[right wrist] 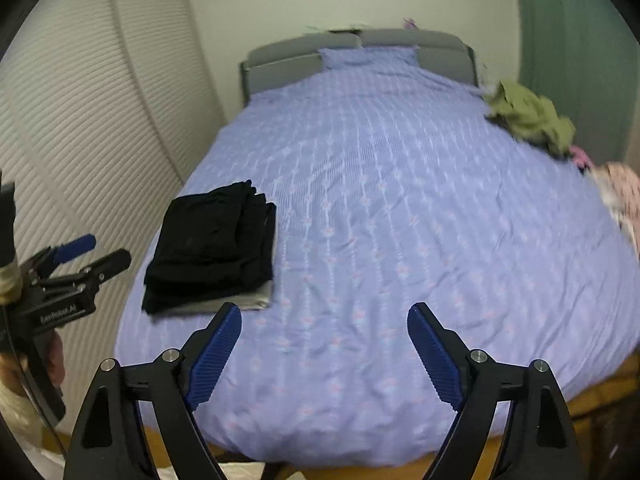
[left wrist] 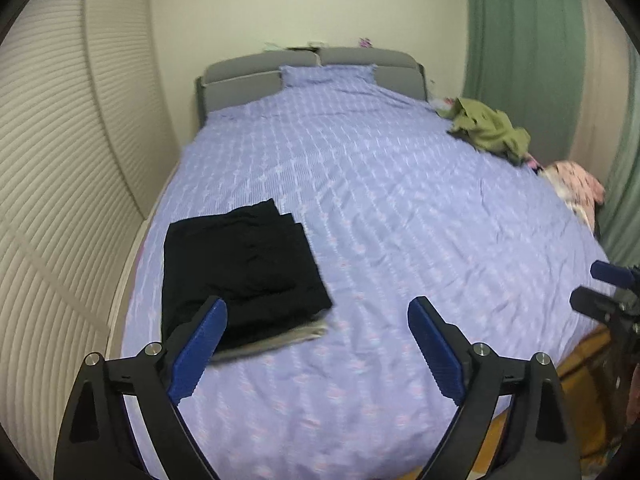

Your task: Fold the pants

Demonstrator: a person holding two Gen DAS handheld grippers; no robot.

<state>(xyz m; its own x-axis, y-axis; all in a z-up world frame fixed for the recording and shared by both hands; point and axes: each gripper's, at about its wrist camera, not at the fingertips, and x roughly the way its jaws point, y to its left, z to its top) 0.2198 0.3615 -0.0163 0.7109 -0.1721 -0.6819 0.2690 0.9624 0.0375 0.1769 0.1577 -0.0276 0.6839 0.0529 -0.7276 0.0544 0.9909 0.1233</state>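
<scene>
Black pants (left wrist: 240, 268), folded into a flat rectangular stack, are lying on the near left part of the bed (left wrist: 400, 220), resting on a thin grey folded item (left wrist: 280, 340) whose edge is showing at the stack's near side. No container is appearing in either view; the bed's lilac patterned cover is carrying everything. An olive green garment (left wrist: 490, 128) is sitting crumpled at the far right edge of the bed, with a pink patterned cloth (left wrist: 576, 188) lying just beside it, nearer the camera. A matching pillow (left wrist: 328, 74) is leaning against the grey headboard (left wrist: 240, 80). The left gripper (left wrist: 318, 312) is hovering over the near end of the bed with its blue-padded fingers (left wrist: 200, 356) spread wide, holding nothing; one finger is overlapping the stack's near corner in the view, contact unclear. The right gripper (right wrist: 324, 318) is likewise spread wide and gripping nothing, apart from the pants.
</scene>
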